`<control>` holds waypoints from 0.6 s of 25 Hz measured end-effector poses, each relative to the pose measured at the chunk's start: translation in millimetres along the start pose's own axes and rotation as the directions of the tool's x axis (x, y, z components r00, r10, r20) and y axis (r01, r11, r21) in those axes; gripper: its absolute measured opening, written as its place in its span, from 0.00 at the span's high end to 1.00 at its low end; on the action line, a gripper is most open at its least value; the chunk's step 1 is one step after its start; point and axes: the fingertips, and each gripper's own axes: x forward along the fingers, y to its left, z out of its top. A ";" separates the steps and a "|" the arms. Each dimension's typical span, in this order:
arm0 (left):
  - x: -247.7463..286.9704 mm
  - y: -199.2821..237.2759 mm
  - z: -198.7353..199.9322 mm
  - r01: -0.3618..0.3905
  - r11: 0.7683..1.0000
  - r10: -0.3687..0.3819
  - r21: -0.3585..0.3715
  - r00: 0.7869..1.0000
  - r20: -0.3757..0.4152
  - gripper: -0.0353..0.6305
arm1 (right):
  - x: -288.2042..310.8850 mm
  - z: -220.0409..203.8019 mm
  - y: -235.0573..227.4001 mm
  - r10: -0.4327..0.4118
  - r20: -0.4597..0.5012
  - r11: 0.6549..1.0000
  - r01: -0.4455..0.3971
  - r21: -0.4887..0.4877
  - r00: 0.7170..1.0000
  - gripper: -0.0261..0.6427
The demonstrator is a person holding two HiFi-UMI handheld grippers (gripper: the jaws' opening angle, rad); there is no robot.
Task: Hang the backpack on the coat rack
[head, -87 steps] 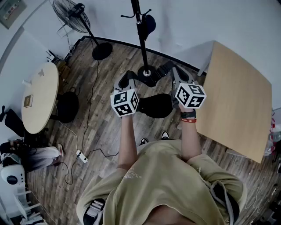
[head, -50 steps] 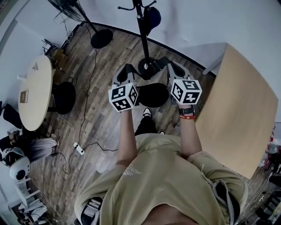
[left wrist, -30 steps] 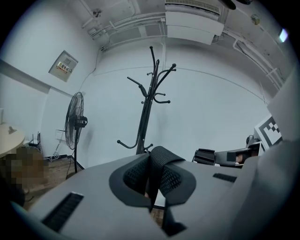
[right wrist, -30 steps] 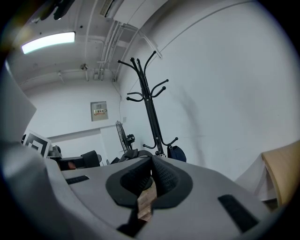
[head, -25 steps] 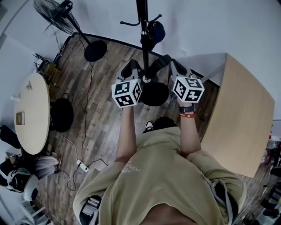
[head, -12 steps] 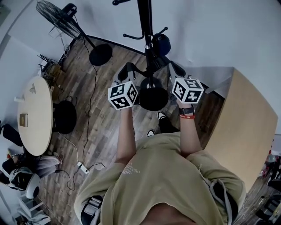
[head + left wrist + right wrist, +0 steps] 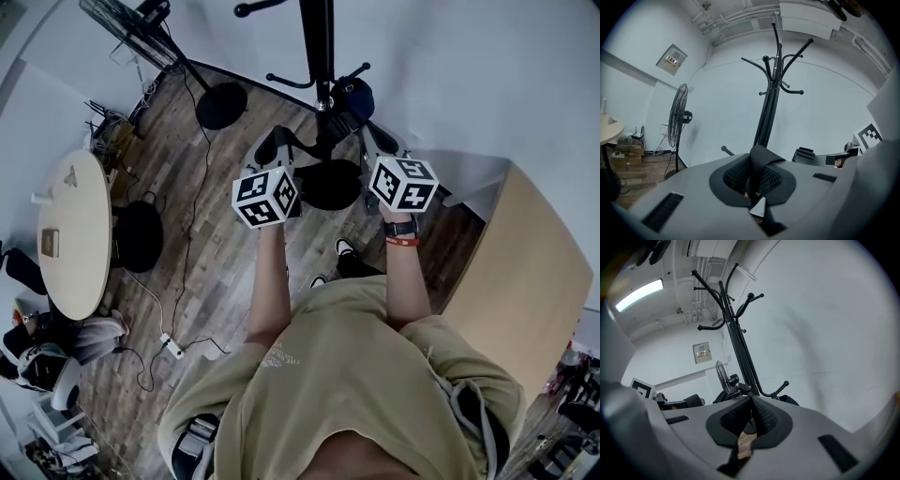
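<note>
The black coat rack stands right in front of me, its hooked arms spreading high in the left gripper view and the right gripper view. A dark cap hangs on a low hook. The black backpack hangs between my grippers, close to the pole. My left gripper is shut on a black webbing strap of the backpack. My right gripper is shut too, its pads pressed together on a strap that runs left toward the pole.
A standing fan with a round base is left of the rack. Farther left are a round table and a black stool. A cable and power strip lie on the wood floor. A wooden table is at the right.
The person has stepped closer to the coat rack. Both grippers have carried the backpack from out on the floor up to the pole; the rack's base is now hidden behind it.
</note>
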 end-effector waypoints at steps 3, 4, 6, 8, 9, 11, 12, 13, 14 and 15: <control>11.4 1.6 1.1 -0.004 1.000 0.004 0.003 1.000 -0.001 0.91 | 12.4 3.9 -7.0 0.009 0.003 1.000 -0.009 0.010 1.000 0.93; 15.3 1.9 0.9 -0.004 1.000 0.004 0.006 1.000 -0.004 0.91 | 16.3 4.4 -9.7 0.008 0.002 1.000 -0.008 0.012 1.000 0.93; 22.4 3.0 -0.5 -0.008 1.000 0.008 0.010 1.000 -0.011 0.91 | 23.5 2.6 -15.9 0.007 -0.007 1.000 -0.006 0.019 1.000 0.93; 28.4 5.6 -2.3 -0.016 1.000 0.016 0.012 1.000 -0.018 0.91 | 30.5 -0.1 -21.8 0.008 -0.019 1.000 -0.007 0.027 1.000 0.93; 31.3 7.3 -2.9 -0.019 1.000 0.019 0.013 1.000 -0.022 0.91 | 34.1 -0.6 -24.4 0.009 -0.023 0.999 -0.008 0.031 1.000 0.93; 36.8 11.3 -3.5 -0.026 1.000 0.026 0.015 0.999 -0.027 0.91 | 41.2 -0.5 -28.5 0.011 -0.026 0.999 -0.010 0.040 1.000 0.93; 39.2 13.5 -3.9 -0.029 0.999 0.030 0.016 0.999 -0.030 0.91 | 44.4 -0.9 -29.8 0.012 -0.028 0.999 -0.011 0.045 1.000 0.93; 41.3 15.4 -4.5 -0.032 0.999 0.033 0.015 0.999 -0.034 0.91 | 47.1 -1.6 -30.9 0.014 -0.029 0.999 -0.012 0.049 0.999 0.93; 43.1 16.7 -5.5 -0.034 0.999 0.035 0.015 0.999 -0.037 0.91 | 49.2 -2.8 -31.9 0.014 -0.032 0.998 -0.012 0.053 0.999 0.93; 44.6 17.0 -6.8 -0.035 0.999 0.035 0.015 0.999 -0.042 0.91 | 50.8 -4.3 -33.2 0.014 -0.035 0.998 -0.012 0.058 0.999 0.93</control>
